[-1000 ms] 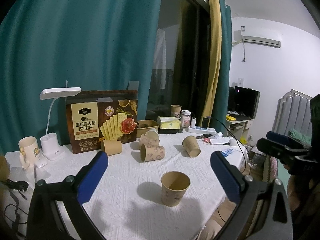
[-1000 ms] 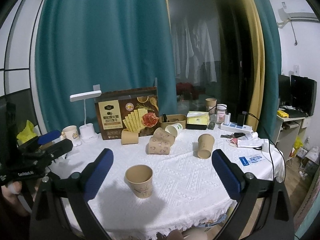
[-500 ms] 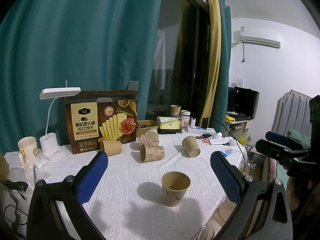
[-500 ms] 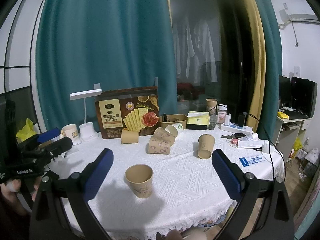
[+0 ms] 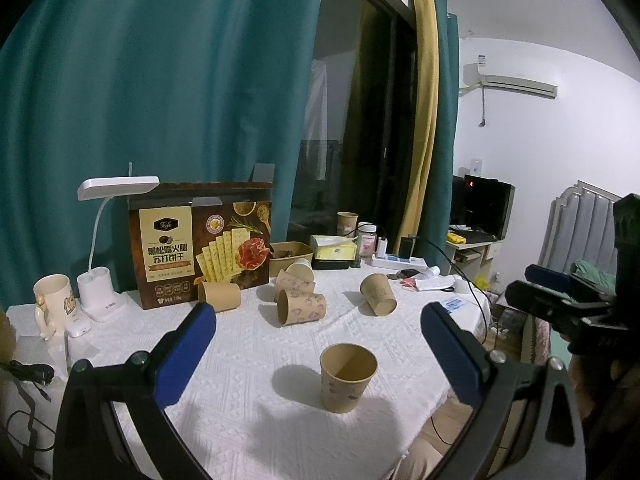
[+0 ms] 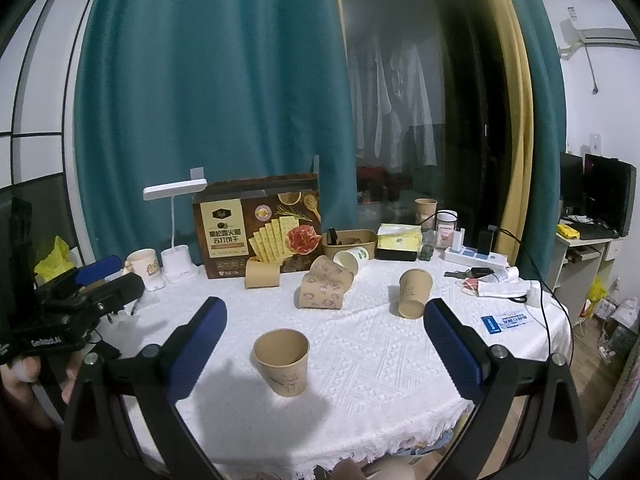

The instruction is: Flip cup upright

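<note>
Both claws spread wide and empty, held back over the near edge of the desk (image 6: pixel 360 352): left claw (image 5: pixel 320 344) and right claw (image 6: pixel 326 338), each framing the upright cup (image 5: pixel 348 378) without touching it. One paper cup standing mouth-up near the front; by judgement, next in line one of those lying on their sides further back: the printed cup (image 5: pixel 302 306) at the centre, another leaning on it, the tipped cup (image 5: pixel 378 294) to the right with its mouth toward the camera, and the plain cup (image 5: pixel 220 296) in front of the cracker box (image 5: pixel 200 246).

To do the step well: pick one lying cup only, preferably the tipped one standing apart. Approach low with fingers either side of the wall, near mid-height. Close gently, as thin paper probably crushes. Lift clear of the cloth before rotating, then set down base-first with space from the upright cup.

Left wrist view: the other claw at the right edge, the air conditioner (image 5: pixel 510 82), and a mug (image 5: pixel 52 304) beside the lamp (image 5: pixel 116 188). Right wrist view: a hand (image 6: pixel 28 380) gripping the left tool, the tablecloth's fringed front edge, and a white cup (image 6: pixel 352 260) on its side behind the printed pair, barely shown from the left.
</note>
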Tool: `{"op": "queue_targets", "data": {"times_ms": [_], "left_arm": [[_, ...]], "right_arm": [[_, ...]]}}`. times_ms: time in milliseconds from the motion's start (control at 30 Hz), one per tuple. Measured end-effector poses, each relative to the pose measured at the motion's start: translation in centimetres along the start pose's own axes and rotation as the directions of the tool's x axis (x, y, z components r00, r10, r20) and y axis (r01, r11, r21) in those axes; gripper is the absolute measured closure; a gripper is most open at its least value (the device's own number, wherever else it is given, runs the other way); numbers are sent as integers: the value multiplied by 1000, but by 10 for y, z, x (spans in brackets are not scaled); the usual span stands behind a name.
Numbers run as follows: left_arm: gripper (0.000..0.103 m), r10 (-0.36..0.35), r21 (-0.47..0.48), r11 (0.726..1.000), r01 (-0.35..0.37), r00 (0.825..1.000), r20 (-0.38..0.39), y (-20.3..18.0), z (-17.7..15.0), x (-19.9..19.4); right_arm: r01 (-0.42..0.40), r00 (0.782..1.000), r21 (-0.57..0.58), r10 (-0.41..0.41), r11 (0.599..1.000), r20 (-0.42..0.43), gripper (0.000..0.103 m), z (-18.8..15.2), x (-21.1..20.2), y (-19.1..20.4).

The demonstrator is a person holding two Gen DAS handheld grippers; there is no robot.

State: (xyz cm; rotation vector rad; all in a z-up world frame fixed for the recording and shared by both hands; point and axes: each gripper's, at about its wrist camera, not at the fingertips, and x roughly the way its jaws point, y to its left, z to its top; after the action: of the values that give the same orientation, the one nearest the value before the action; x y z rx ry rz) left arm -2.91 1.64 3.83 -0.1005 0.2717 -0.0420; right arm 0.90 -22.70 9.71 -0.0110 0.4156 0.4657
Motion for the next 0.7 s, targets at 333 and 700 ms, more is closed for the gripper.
{"op": "queue_targets", "data": {"times_ms": [333,700], "left_arm": [[1,-1,0,1000,1,1000,0,1,1,0],[1,0,-2,1000,0,1000,6,-2,2,-3]], "right_arm": [[-1,1000,-2,1,1000,1,5,1,0,0],[0,1000,-2,0,1000,0,5,2,-1,0]]}}
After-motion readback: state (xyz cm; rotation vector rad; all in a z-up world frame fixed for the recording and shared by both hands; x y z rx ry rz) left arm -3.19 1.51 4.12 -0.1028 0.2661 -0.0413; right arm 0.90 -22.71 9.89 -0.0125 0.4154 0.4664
